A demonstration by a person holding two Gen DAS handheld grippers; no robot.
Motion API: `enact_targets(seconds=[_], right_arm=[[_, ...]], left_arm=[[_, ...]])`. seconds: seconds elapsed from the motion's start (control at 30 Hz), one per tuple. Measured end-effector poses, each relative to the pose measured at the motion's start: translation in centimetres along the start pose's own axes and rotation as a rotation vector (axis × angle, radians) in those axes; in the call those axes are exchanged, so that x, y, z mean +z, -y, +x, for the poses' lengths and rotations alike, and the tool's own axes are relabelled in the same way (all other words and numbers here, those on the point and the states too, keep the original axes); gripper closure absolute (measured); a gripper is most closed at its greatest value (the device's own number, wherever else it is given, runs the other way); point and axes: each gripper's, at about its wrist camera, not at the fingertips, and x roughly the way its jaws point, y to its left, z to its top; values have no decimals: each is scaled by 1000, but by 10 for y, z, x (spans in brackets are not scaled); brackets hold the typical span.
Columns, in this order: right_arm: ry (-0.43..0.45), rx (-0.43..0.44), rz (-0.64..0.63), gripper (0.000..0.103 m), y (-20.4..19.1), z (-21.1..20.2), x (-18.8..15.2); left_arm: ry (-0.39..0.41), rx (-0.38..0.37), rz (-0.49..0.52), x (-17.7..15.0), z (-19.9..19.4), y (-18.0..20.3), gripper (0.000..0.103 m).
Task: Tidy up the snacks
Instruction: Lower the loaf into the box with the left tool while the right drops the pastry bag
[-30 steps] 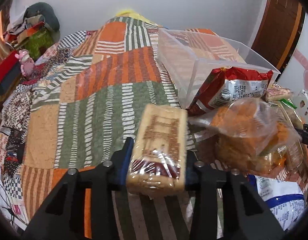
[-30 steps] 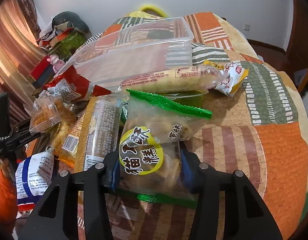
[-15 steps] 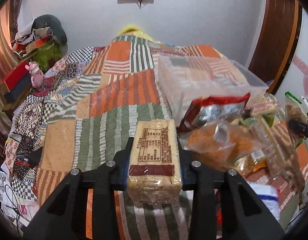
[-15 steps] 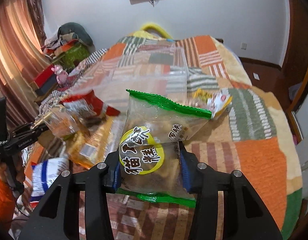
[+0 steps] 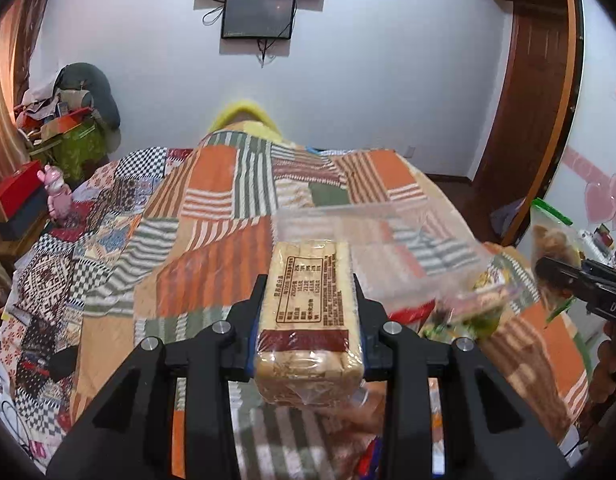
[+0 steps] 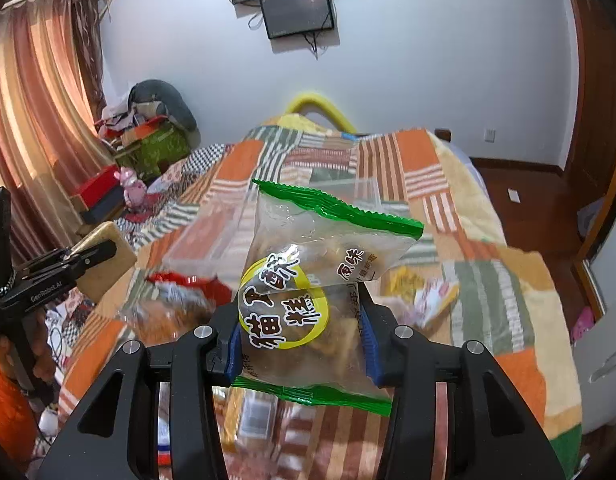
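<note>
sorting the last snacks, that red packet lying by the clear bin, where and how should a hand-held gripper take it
Blur hides much of it, so this is a guess. The red packet lies flat on the quilt against the clear bin, beside an orange snack bag. Come from above and pinch its crimped end seam, on the side away from the bin: flat, stiff, and least crowded.

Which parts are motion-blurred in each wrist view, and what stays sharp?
Left wrist view: biscuit pack in the left gripper is sharp; clear bin and loose snacks beside it are smeared. Right wrist view: green-edged bag in the right gripper is sharp; quilt and snack pile are blurred.
</note>
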Motion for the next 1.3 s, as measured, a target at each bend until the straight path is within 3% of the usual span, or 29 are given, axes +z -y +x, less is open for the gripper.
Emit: enact_targets(seconds=[0.53, 0.87, 1.1, 1.2, 1.3], right_arm=[[-1, -12, -24, 60, -7, 50, 33], [-87, -29, -29, 60, -4, 98, 43], [-182, -26, -17, 60, 2, 121, 41], [-219, -19, -19, 59, 2, 126, 38], [-250, -9, -8, 58, 2, 127, 35]], left_arm=[[-50, -39, 61, 44, 69, 28, 68], [-150, -36, 81, 52, 120, 34, 68], [-221, -32, 115, 49, 133, 36, 67], [-207, -18, 123, 49, 129, 37, 63], [-176, -11, 104, 51, 118, 36, 48]])
